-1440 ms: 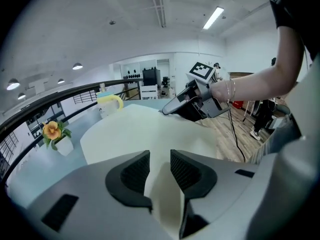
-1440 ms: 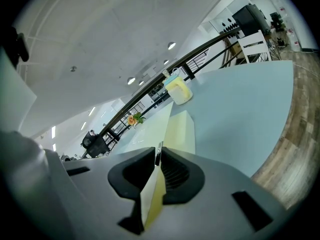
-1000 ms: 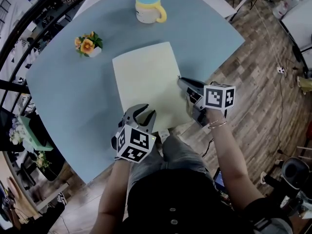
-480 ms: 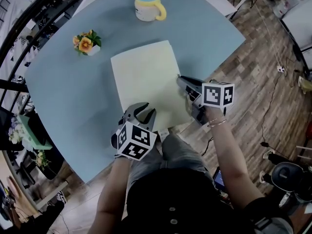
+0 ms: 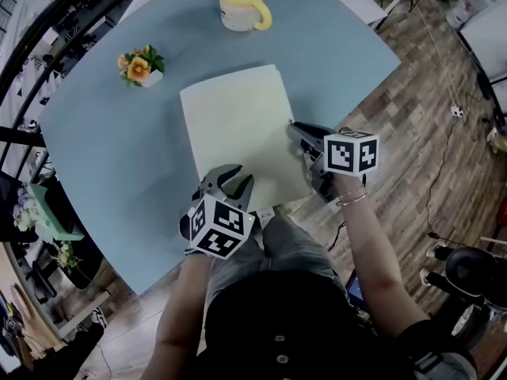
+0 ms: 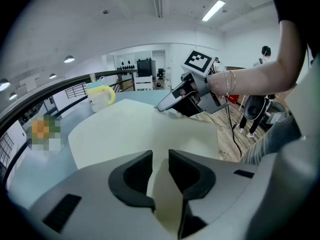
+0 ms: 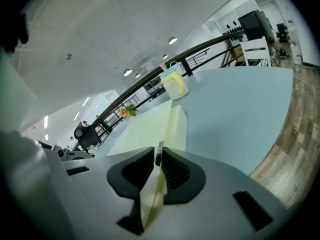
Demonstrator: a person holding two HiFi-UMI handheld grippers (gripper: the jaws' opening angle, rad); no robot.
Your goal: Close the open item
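Flat at the centre of the blue table [image 5: 111, 145]: a pale yellow folder [image 5: 238, 125], one plain rectangle from the head view. At the folder's 6 o'clock edge, the left gripper [image 5: 232, 182], pointing toward 12 o'clock, jaws parted over the near border, pads clear of it, only pale surface in the gap. At the folder's 3 o'clock edge, the right gripper [image 5: 291, 125], jaws drawn narrow and pinched on a thin pale sheet of the folder, topped by a small dark tab. Along that same edge, in the right gripper view, a thick pale side to the folder.

Far off at 12 o'clock, near the table's far rim, a cream mug [image 5: 242, 14] with a blue band and a yellow handle. Poking from its mouth, something small and greyish, too small to name. At 10 o'clock, well apart from the folder, a little white pot [image 5: 152, 84] holding orange flowers [image 5: 139, 71] and green leaves. Beyond the table toward 3 o'clock, wooden floor [image 5: 428, 133].
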